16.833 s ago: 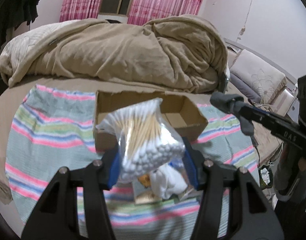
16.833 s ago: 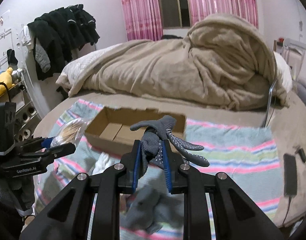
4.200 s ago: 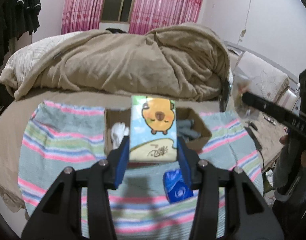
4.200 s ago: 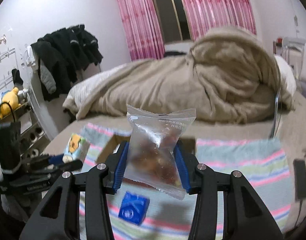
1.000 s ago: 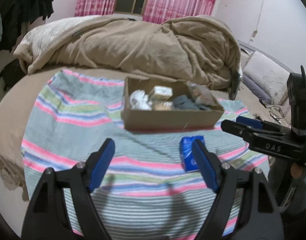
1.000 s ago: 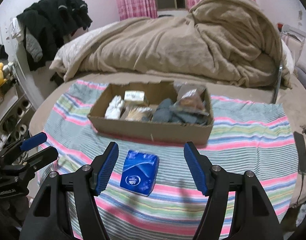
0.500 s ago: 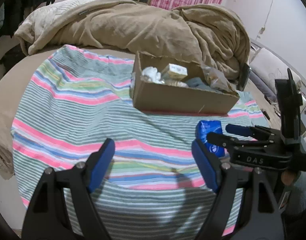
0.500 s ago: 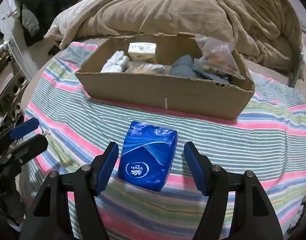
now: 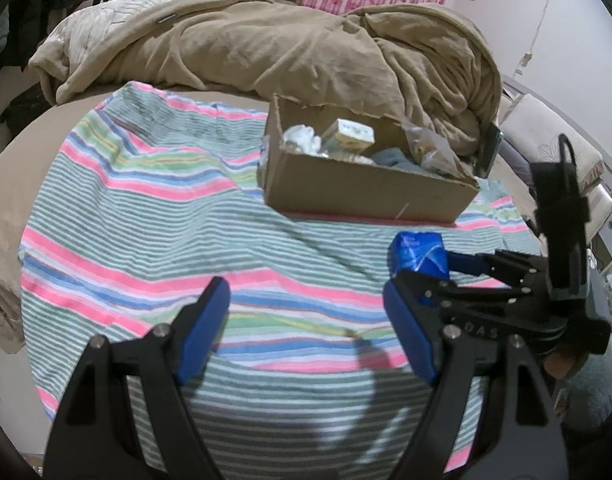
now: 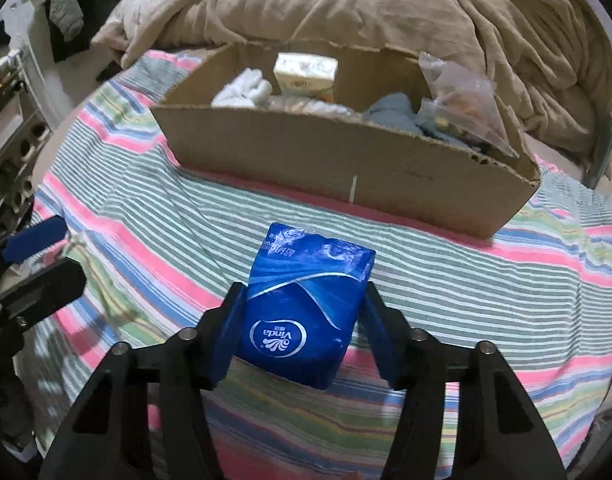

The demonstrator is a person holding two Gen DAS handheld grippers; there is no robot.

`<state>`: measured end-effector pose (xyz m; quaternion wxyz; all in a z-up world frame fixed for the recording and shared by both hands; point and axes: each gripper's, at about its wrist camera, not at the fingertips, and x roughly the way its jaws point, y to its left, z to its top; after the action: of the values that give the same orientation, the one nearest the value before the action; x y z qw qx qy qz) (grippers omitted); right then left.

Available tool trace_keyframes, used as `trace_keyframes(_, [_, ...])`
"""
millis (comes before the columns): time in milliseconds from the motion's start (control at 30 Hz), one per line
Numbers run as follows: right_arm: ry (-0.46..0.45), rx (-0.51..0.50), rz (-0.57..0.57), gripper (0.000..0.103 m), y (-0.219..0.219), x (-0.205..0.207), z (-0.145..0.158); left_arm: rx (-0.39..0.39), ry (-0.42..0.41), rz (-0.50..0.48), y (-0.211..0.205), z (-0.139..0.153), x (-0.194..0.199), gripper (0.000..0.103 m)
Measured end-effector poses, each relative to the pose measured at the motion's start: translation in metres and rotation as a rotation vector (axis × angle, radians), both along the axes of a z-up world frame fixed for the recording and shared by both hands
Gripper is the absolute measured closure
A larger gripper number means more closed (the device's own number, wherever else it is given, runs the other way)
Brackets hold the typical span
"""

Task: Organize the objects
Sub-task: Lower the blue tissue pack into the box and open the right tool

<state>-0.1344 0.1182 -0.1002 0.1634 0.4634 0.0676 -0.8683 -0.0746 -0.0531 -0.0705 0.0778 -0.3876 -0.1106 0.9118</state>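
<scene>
- The right claw (image 10: 302, 336) has its two blue pads on either side of a blue tissue pack (image 10: 306, 312), pressed to the pack's left and right faces, so it is clamped on the pack.
- The pack lies on a striped cloth (image 10: 506, 300), its white oval logo facing up towards the claw's base and its far end pointing away from the claw.
- Straight ahead of the right claw, just past the pack, stands an open cardboard box (image 10: 346, 156); the pack sits near the box's front wall but apart from it.
- Inside the box are a white bundle (image 10: 246, 90) at left, a small pale carton (image 10: 306, 70) in the middle towards the back, a grey-blue cloth (image 10: 394, 114), and a clear bag (image 10: 462, 96) at right.
- The left claw (image 9: 306, 332) has its pads wide apart with only the striped cloth between them.
- From the left claw, the pack (image 9: 418, 254) is ahead and to the right, caught in the right claw (image 9: 430, 276).
- The box (image 9: 366, 192) is farther ahead of the left claw, slightly right.
- Beyond the box lies a heaped tan blanket (image 9: 286, 48).
</scene>
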Motion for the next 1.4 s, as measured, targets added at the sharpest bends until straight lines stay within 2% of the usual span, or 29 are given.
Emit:
trace_keyframes(300, [0.052,-0.080,-0.019,0.047,0.015,0.004,0.028,-0.016,0.017,0.007,-0.003,0.008,0.001,0.023])
trace_keyframes(767, [0.158,-0.096,-0.018,0.047,0.025,-0.016,0.081,-0.090,0.074,0.007,-0.005,0.035,-0.018,0.023])
trace_keyframes(1033, [0.182,-0.078,-0.006,0.047,0.023,-0.042,0.088,-0.078,0.079,-0.010,-0.005,0.044,-0.039,0.023])
trace_keyframes(1400, [0.151,-0.082,0.000,0.047,0.019,-0.099,0.073,-0.096,0.076,-0.001,-0.001,0.042,-0.073,0.023])
